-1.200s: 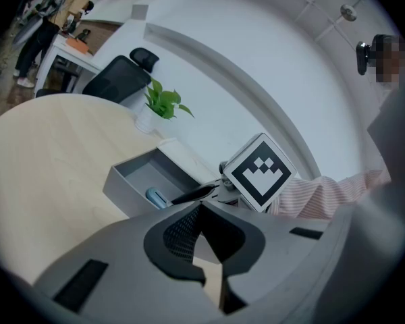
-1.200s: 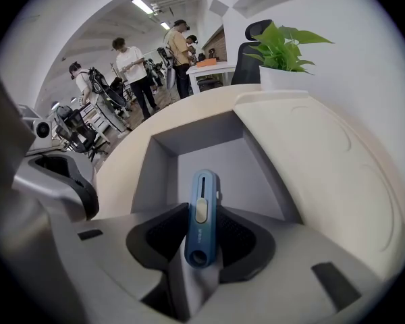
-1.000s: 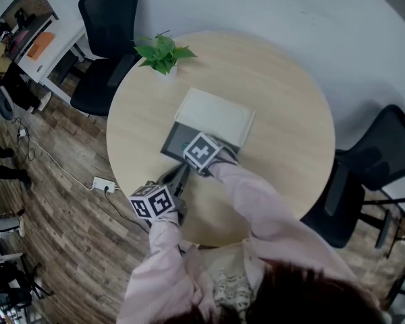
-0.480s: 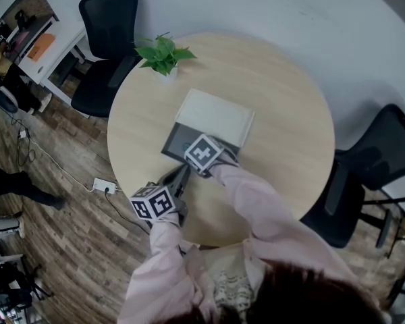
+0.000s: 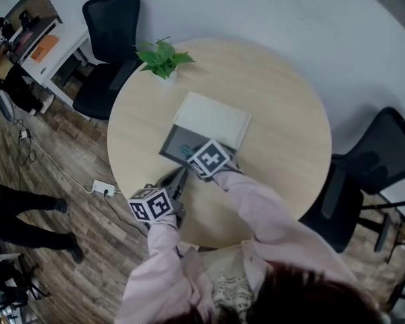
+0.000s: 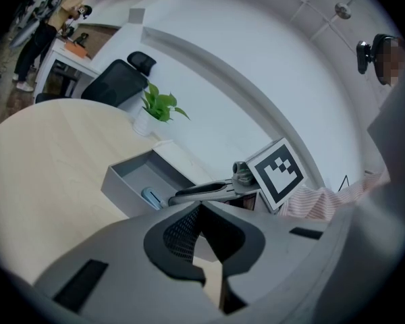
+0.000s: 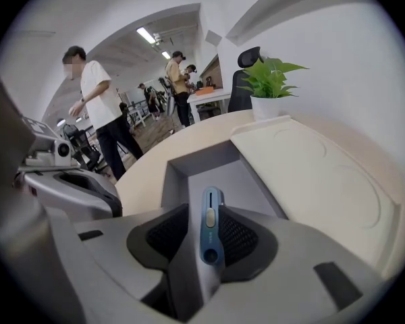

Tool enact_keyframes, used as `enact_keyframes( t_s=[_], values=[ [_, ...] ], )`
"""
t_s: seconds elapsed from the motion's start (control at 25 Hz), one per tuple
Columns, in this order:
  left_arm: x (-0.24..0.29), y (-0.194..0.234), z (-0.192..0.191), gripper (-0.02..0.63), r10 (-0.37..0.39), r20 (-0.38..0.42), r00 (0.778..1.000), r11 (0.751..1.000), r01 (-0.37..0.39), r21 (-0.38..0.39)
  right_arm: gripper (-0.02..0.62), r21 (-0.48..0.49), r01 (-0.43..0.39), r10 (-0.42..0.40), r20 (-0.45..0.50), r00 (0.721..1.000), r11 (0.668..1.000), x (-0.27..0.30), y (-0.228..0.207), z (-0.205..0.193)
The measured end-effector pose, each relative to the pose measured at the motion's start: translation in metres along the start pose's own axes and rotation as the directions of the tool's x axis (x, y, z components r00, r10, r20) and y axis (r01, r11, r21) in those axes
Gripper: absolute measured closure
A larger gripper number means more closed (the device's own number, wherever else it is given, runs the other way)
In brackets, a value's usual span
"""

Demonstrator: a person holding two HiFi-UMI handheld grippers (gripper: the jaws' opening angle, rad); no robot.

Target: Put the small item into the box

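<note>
While the right gripper (image 7: 204,209) hangs over the grey box (image 5: 169,142), how does the small item (image 7: 209,231) lie? (A)

Flat on the box floor, toward the near side. It is blue and slim. Its long axis runs in line with the jaws, toward the far wall. The slider face is up, and the round-holed end is nearest the gripper. (B)

Jaw state, right? (A)

Part open with a narrow gap; they have just been closing. The item's near end sits between the pads, but it rests on the floor and no squeeze is visible. (B)

Left gripper (image 6: 201,211)? (A)

Jaws together, nothing between them. It hovers over the table (image 5: 283,113) just off the box's near corner, pointing at the box. (B)

Room to move? (A)

The box floor is bare beyond the item. A cream lid (image 5: 212,117) lies flat against the box's far side. The tabletop is bare on the other sides. A potted plant (image 5: 163,56) stands near the far rim, well apart. The near table edge is close behind the left gripper. (B)
</note>
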State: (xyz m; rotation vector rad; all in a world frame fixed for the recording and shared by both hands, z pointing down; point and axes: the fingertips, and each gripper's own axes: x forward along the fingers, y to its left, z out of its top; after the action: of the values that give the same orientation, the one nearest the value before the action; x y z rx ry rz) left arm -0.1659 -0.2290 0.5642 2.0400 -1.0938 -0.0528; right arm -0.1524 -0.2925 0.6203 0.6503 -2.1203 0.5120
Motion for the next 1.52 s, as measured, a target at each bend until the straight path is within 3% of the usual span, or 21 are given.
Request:
enact_keyframes(
  t_s=[0.2,0.52,1.0,1.52],
  values=[
    [-0.002,-0.007,0.0,0.598,0.003,-0.002,1.0,1.0,-0.003,0.029,0.474,0.084,-0.075,0.064,0.122,0.99,0.994,-0.017,0.009,0.005],
    [-0.009,-0.022,0.001,0.597,0.0,0.003,1.0,0.996,0.0,0.089,0.529,0.098,-0.138,0.106,0.281,0.954,0.986,-0.053,0.017,0.014],
    [-0.016,-0.045,0.001,0.597,0.009,0.031,0.999,0.984,-0.014,0.175,0.56,0.08,-0.237,0.181,0.428,0.885,0.968,-0.095,0.034,0.017],
    [-0.024,-0.068,-0.002,0.597,0.015,0.059,0.998,0.967,-0.029,0.252,0.592,0.061,-0.267,0.193,0.542,0.818,0.962,-0.132,0.041,0.016]
  ],
)
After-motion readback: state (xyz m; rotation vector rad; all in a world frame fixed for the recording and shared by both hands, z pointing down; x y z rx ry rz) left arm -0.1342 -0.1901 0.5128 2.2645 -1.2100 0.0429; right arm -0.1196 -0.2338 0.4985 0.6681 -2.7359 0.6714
